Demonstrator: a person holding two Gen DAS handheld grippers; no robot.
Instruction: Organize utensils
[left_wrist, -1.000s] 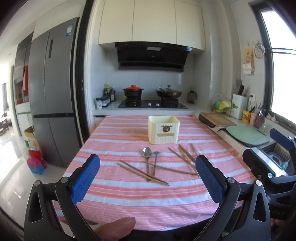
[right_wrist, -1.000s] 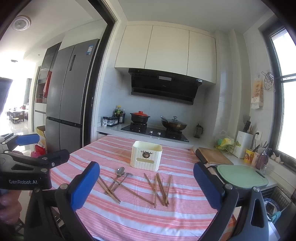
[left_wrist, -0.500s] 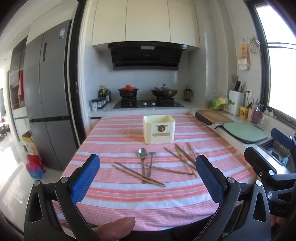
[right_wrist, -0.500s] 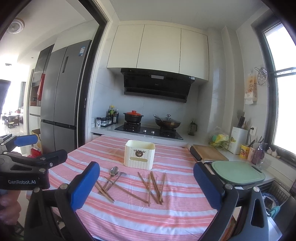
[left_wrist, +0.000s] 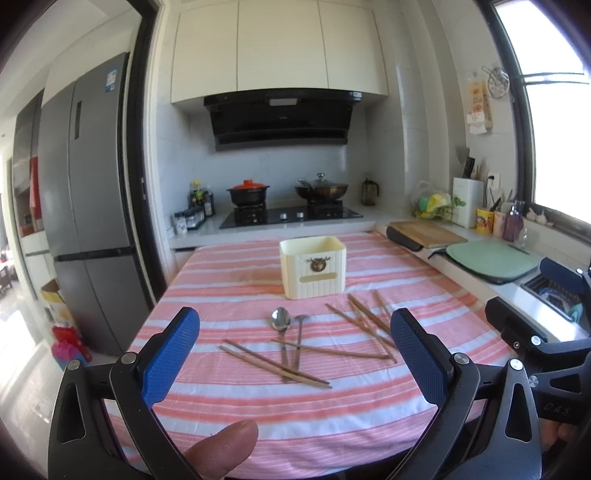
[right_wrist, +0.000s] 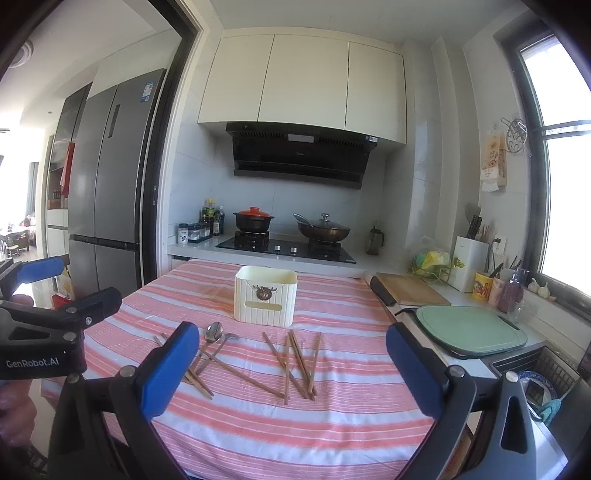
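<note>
A cream ribbed holder (left_wrist: 313, 267) stands upright on the striped tabletop (left_wrist: 236, 391). Nearer lie 2 metal spoons (left_wrist: 281, 321) side by side, with brown chopsticks (left_wrist: 364, 325) scattered flat, some crossing their handles.

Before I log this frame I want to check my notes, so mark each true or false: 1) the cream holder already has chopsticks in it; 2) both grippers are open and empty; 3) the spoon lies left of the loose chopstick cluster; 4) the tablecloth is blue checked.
1) False: no utensil shows above the rim of the cream holder; the chopsticks lie on the table.
2) True: the left gripper and right gripper are open, holding nothing.
3) True: the spoon lies left of that cluster.
4) False: the tablecloth is pink and white striped.
</note>
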